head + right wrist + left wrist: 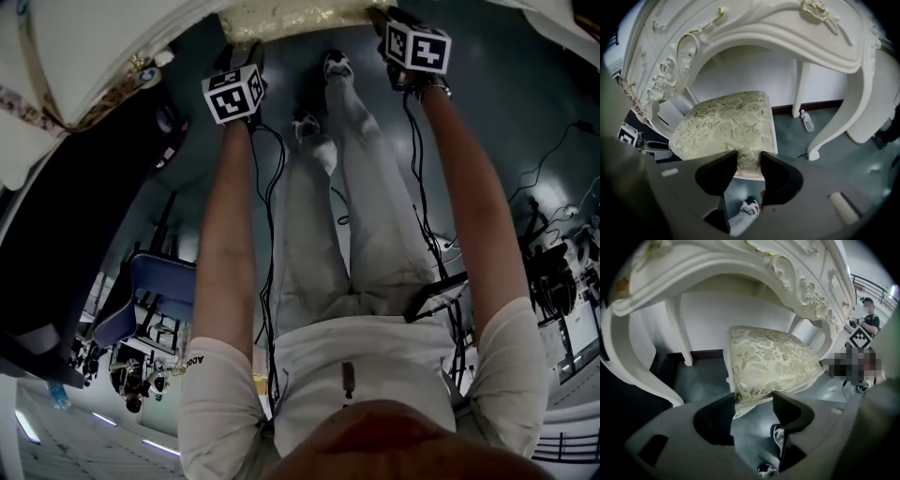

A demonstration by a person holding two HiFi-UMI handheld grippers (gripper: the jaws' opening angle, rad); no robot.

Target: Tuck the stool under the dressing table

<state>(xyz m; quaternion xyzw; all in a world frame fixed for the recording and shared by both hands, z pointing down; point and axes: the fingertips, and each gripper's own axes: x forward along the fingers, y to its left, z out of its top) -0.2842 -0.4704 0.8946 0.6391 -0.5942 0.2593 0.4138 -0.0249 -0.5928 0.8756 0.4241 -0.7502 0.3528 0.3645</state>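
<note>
Right gripper view: right gripper (749, 157) jaws pinch stool (726, 122) edge; left gripper (753, 399) jaws open.

No text reads clearly — only blurred lettering on the sleeve (192, 364).

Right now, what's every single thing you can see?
stool: one, cream-and-gold flowery seat, in the dressing table's arch
dressing table: one, white with gold carving, over the stool
bottle: one, clear, on the floor by a table leg
chair: one, blue, head view's left
bystander: one, dark clothes, far right background
floor: one, dark teal, underneath everything
legs: two, pale trousers, below the arms
left tool: one, grey, open at the seat's edge
right tool: one, grey, shut on the seat's edge
</note>
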